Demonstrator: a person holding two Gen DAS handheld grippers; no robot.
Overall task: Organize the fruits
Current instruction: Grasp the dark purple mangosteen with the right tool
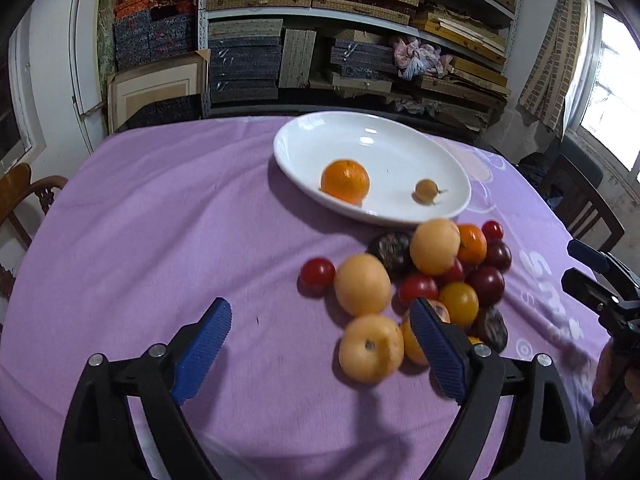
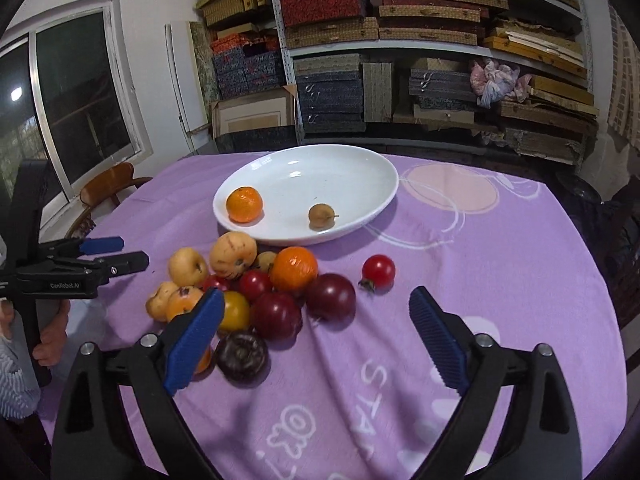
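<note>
Grippers: I am holding my left gripper (image 1: 320, 354) and right gripper (image 2: 316, 336) spread, empty.
Cherry tomato (image 2: 378, 271): looking soft, rollable; I am judging a gentle pinch across its middle best.

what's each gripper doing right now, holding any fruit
left gripper: open, holding nothing.
right gripper: open, holding nothing.
</note>
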